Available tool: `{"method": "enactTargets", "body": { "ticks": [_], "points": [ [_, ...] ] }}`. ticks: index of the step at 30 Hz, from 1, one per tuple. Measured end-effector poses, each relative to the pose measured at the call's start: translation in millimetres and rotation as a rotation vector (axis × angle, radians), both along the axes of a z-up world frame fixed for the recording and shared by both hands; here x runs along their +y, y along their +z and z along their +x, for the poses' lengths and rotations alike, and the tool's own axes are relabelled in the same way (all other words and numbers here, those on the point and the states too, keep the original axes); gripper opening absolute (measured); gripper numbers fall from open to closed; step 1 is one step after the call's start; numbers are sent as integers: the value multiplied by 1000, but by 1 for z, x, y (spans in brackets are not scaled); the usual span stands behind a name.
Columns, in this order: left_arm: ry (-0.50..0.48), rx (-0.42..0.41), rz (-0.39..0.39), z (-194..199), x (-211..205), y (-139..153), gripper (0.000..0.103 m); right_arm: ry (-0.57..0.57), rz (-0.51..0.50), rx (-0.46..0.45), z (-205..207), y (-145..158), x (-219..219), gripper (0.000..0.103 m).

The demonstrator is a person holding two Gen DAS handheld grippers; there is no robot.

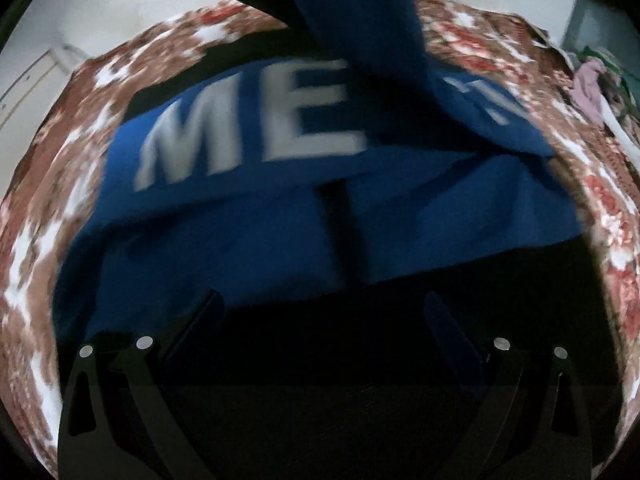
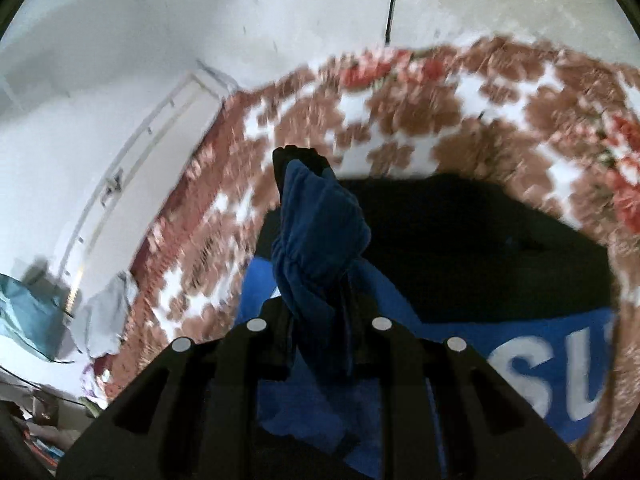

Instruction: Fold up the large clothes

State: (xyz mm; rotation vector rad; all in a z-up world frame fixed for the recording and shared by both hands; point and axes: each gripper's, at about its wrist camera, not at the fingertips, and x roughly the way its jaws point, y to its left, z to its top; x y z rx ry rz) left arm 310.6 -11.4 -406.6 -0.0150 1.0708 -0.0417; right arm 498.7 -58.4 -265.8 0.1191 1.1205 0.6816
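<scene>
A large blue and black garment [image 1: 256,216] with big white letters lies spread on a floral blanket [image 1: 80,128]. My left gripper [image 1: 320,312] hovers over the garment's black lower part, its fingers [image 1: 200,316] wide apart and open, with nothing pinched. A blue sleeve [image 1: 368,32] rises out of the top of that view. In the right wrist view my right gripper [image 2: 316,324] is shut on this bunched blue sleeve [image 2: 320,232], whose black cuff [image 2: 300,156] sticks out past the fingers. Below it lie the garment's black part [image 2: 460,248] and its blue lettered part [image 2: 552,364].
The floral blanket [image 2: 400,120] covers the whole work surface. White wall or floor [image 2: 120,60] lies beyond its far edge, with a dark cable [image 2: 392,0] hanging there. Loose clothes are heaped at the right [image 1: 592,80]. A pale grey cloth [image 2: 104,320] lies off the blanket's left edge.
</scene>
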Motion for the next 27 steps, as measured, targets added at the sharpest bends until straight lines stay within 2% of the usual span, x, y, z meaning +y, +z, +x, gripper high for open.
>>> {"method": "enactTargets", "body": {
  "ticks": [1, 3, 7, 9, 12, 13, 14, 15, 16, 20, 24, 27],
  "points": [
    [15, 6, -5, -3, 10, -1, 97, 2, -42, 12, -3, -17, 16, 18],
    [42, 21, -27, -6, 31, -5, 97, 4, -62, 42, -5, -38, 34, 18],
    [67, 16, -35, -15, 61, -8, 97, 26, -85, 70, -11, -70, 63, 18],
    [90, 31, -71, -17, 76, -13, 97, 66, -139, 84, -16, -89, 81, 19],
    [163, 63, -176, -16, 103, -17, 97, 97, -203, 107, -21, -107, 95, 29],
    [171, 66, -200, -15, 109, -17, 97, 110, -206, 116, -22, -110, 96, 42],
    [172, 65, -208, -13, 114, -14, 97, 113, -174, 126, -23, -108, 93, 52],
    [166, 57, -204, -11, 115, -11, 97, 109, -145, 134, -24, -105, 91, 68],
    [159, 43, -200, -8, 116, -6, 97, 106, -110, 140, -25, -98, 84, 73],
    [175, -11, -213, 7, 131, 14, 97, 97, -94, 112, -29, -75, 55, 75],
    [208, -46, -219, 29, 150, 28, 97, 49, -176, 65, -23, -66, 9, 77],
    [228, -65, -283, 55, 170, 34, 97, -19, -273, 34, -15, -69, -46, 77]
  ]
}}
